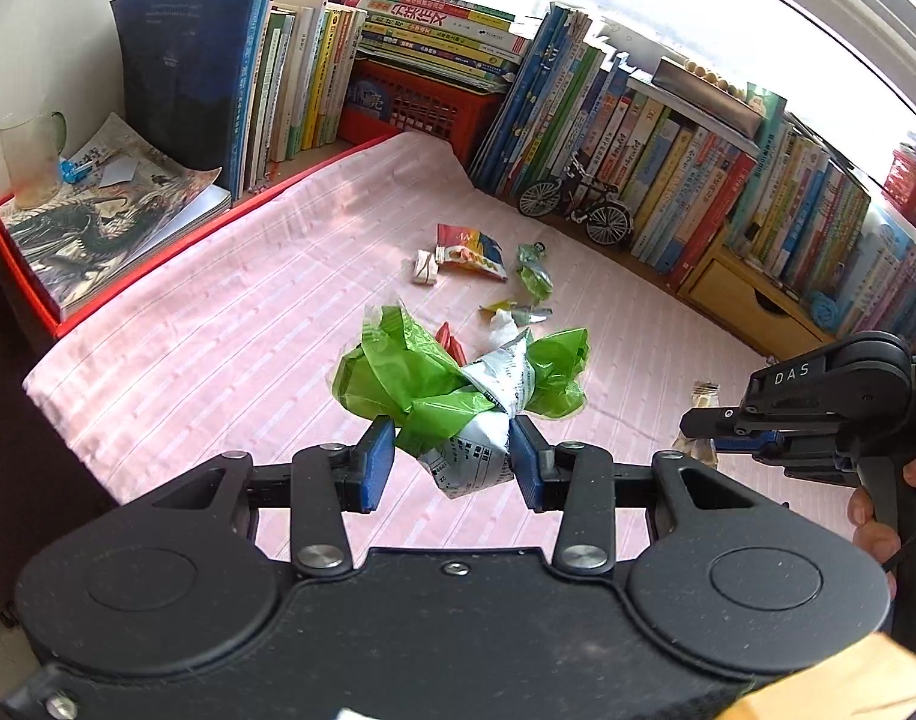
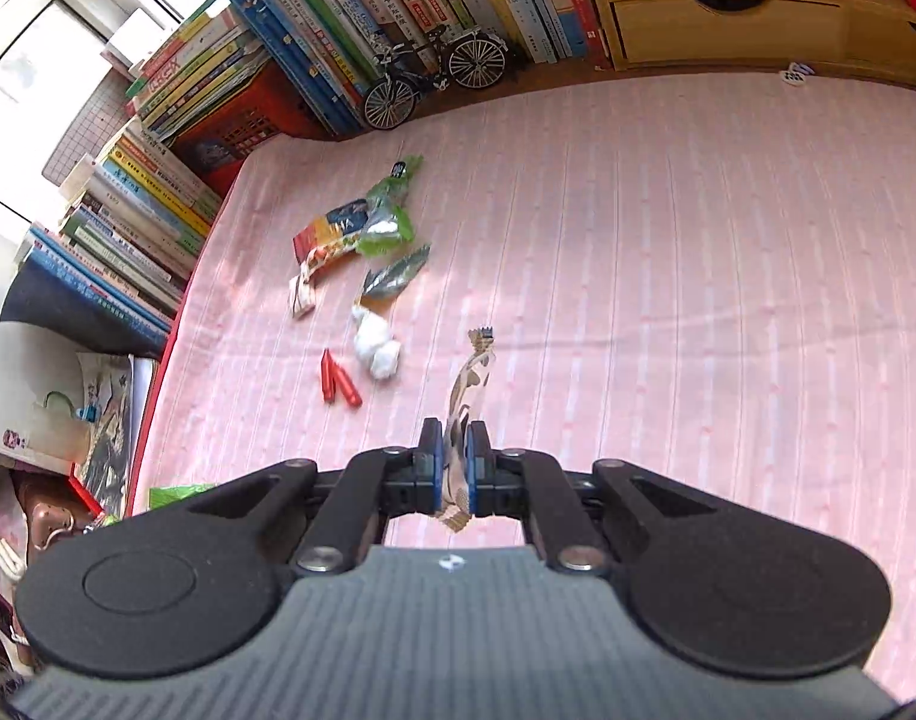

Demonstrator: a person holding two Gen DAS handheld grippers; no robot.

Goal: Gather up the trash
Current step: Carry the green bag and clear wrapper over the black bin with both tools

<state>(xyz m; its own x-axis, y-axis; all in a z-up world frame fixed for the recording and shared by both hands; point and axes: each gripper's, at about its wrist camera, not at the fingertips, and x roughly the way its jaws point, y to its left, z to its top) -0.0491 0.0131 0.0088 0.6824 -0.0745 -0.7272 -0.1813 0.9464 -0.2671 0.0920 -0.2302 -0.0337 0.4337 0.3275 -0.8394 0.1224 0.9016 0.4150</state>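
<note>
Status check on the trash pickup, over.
Left gripper shut on crumpled green-and-white plastic wrapper wad. Right gripper shut on thin brown-patterned wrapper strip. Loose wrappers remain on pink cloth. Nothing blocking.

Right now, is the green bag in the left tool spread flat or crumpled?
Crumpled. The green bag is bunched around a white printed wrapper, pinched between the left tool's pads.

1. We see a desk covered by a pink striped cloth point(image 2: 668, 252).
2. Near its middle lie a snack packet point(image 2: 329, 234), green wrappers point(image 2: 392, 204), a white paper wad point(image 2: 377, 345) and a red wrapper point(image 2: 338, 384).
3. A toy bicycle point(image 2: 434, 75) stands at the back edge.
</note>
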